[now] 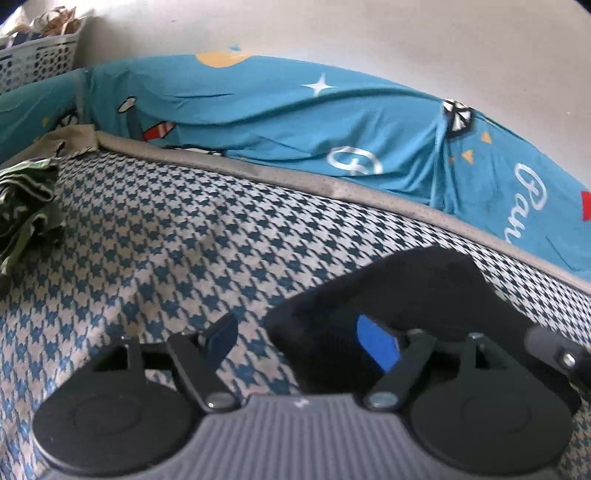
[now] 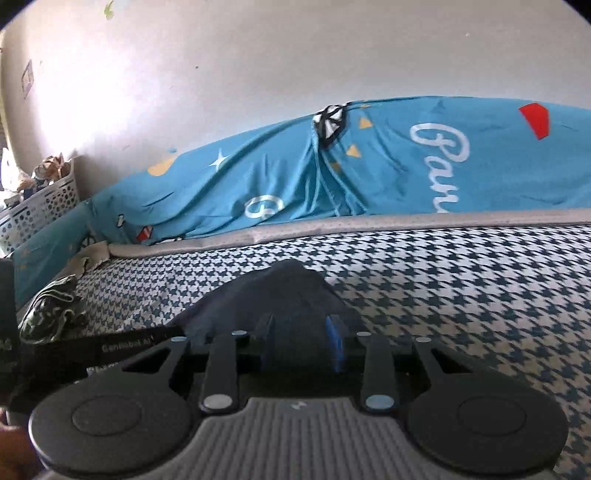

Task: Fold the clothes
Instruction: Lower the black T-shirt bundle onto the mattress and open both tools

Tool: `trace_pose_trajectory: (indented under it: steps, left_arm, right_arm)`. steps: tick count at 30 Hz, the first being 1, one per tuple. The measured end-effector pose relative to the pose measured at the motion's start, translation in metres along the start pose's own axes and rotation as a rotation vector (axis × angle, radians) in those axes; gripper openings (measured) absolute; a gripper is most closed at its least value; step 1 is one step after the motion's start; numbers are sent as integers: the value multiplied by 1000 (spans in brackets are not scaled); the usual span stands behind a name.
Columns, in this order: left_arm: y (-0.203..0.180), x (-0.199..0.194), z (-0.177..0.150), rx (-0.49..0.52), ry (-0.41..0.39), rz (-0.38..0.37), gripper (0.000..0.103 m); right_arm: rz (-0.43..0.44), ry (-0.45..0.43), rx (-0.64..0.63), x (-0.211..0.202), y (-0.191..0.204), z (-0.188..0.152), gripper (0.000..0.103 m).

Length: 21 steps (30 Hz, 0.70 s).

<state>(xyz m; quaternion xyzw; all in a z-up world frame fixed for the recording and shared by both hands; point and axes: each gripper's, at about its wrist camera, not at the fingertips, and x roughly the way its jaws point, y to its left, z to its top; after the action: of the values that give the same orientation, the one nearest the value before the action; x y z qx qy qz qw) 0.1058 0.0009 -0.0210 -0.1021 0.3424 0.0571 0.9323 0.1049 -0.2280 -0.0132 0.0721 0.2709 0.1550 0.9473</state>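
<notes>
Left wrist view. Left gripper (image 1: 299,339) low over houndstooth sheet (image 1: 155,236), jaws spread wide, nothing clamped. Left pad over bare sheet; right pad (image 1: 376,345) lying against near edge of dark garment (image 1: 406,288), no pinch visible. Garment flat on sheet, right of centre, just ahead of gripper. Camouflage cloth (image 1: 26,199) crumpled at far left, well apart from garment. Olive cloth (image 1: 70,142) just beyond it, at mattress edge. Grey piping (image 1: 295,181) bounding sheet on far side. Teal quilt (image 1: 295,110) with stars and lettering bunched behind piping, against wall (image 1: 369,29). White perforated basket (image 1: 37,55) at far left corner, contents unclear.

Right wrist view. Right gripper (image 2: 299,347) narrowed on dark garment (image 2: 280,299), fabric bunched between fingers; blue pad (image 2: 335,343) pressed into cloth, left pad hidden by folds. Garment raised into a peak ahead of gripper, remainder trailing down left onto sheet (image 2: 461,288). Black strap (image 2: 92,349) with white print running left from gripper. Camouflage cloth (image 2: 51,310) at left, near garment, not touching. Quilt (image 2: 406,158) behind piping (image 2: 332,225), wall (image 2: 258,55) beyond. Basket (image 2: 44,206) far left.
</notes>
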Motion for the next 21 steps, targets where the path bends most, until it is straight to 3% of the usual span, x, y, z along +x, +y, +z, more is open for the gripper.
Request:
trace_pose_trajectory:
  steps: [5,9,14,21]
  left_arm:
    - [-5,14,-3,16,34,0,82]
    - [1,26,-4,-16,55,37,86]
    - [7,32,-6,-32,69,78,97]
    - [7,16,2,-75,55,19,96]
  right_arm:
    - [1,26,-19,24,0,0,32]
    - [-22,62,-31,45,-2,-4,26]
    - [-40,57,-50,56,1,-3,26]
    - [-68,51,-44,35,1,11,29]
